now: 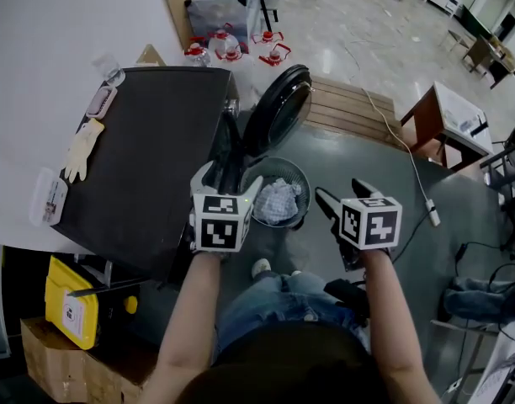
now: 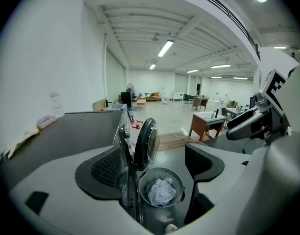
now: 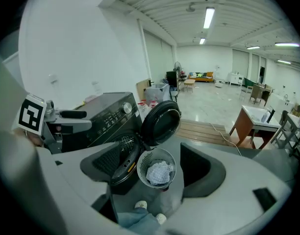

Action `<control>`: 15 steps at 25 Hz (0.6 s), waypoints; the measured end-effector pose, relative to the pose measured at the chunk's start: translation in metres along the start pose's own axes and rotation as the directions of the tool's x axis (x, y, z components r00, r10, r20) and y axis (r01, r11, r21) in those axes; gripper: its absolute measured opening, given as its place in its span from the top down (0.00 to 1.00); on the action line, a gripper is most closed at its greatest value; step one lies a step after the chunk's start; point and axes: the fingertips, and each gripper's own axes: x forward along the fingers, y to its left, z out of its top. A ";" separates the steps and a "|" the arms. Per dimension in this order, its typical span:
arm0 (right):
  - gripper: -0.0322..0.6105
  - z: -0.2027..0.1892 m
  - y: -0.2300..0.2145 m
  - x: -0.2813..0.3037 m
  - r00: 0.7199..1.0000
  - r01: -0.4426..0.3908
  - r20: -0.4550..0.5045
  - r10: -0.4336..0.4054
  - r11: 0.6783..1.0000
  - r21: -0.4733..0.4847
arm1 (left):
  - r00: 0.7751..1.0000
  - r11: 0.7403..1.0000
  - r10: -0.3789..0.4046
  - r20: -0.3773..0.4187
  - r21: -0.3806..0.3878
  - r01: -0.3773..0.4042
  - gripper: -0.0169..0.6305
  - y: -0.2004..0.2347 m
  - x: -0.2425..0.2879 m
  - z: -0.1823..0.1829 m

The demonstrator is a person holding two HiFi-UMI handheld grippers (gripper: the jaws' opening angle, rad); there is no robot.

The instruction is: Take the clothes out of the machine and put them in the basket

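The left gripper point(image 1: 230, 183) and right gripper point(image 1: 343, 194) both have their fingers spread wide and empty, touching nothing. Past the fingertips, the basket point(image 1: 302, 176) stands on the floor point(image 1: 358, 154) beside the open door point(image 1: 278, 112) of the machine point(image 1: 148, 141), with a crumpled pale cloth point(image 1: 277, 202) inside it.

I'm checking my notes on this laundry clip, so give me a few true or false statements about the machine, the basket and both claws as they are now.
1. The door of the machine stands open. True.
2. The basket is empty. False: a light crumpled cloth lies in it.
3. The left claw grips a cloth. False: its jaws stand apart with nothing between them.
4. The right claw is open and holds nothing. True.
5. The basket sits on top of the machine. False: it stands on the floor in front of the machine, by the open door.
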 end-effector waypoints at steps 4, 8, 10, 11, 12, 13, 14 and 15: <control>0.36 0.016 0.000 -0.012 0.997 -0.031 0.076 0.033 0.999 -0.031 | 0.998 0.999 0.036 0.055 0.013 -0.037 0.35 -0.004 -0.012 0.012; 0.36 0.018 -0.008 -0.033 0.994 -0.039 0.097 0.045 0.997 -0.067 | 0.994 0.997 0.074 0.081 0.006 -0.074 0.35 -0.015 -0.027 0.022; 0.36 0.016 -0.013 -0.044 0.993 -0.050 0.100 0.056 0.997 -0.065 | 0.992 0.996 0.087 0.092 0.003 -0.088 0.35 -0.023 -0.036 0.028; 0.36 0.015 -0.016 -0.049 0.993 -0.055 0.104 0.062 0.996 -0.064 | 0.991 0.996 0.093 0.100 0.005 -0.094 0.35 -0.028 -0.042 0.031; 0.36 0.014 -0.019 -0.055 0.992 -0.061 0.111 0.068 0.996 -0.066 | 0.989 0.995 0.099 0.110 0.008 -0.100 0.35 -0.033 -0.048 0.034; 0.36 0.013 -0.022 -0.060 0.990 -0.067 0.119 0.075 0.995 -0.069 | 0.987 0.994 0.104 0.122 0.012 -0.106 0.35 -0.039 -0.054 0.038; 0.36 0.013 -0.024 -0.065 0.988 -0.072 0.128 0.081 0.995 -0.074 | 0.985 0.994 0.108 0.135 0.016 -0.111 0.35 -0.044 -0.060 0.041; 0.36 0.012 -0.025 -0.070 0.987 -0.077 0.137 0.087 0.994 -0.080 | 0.983 0.993 0.113 0.147 0.019 -0.117 0.35 -0.050 -0.065 0.043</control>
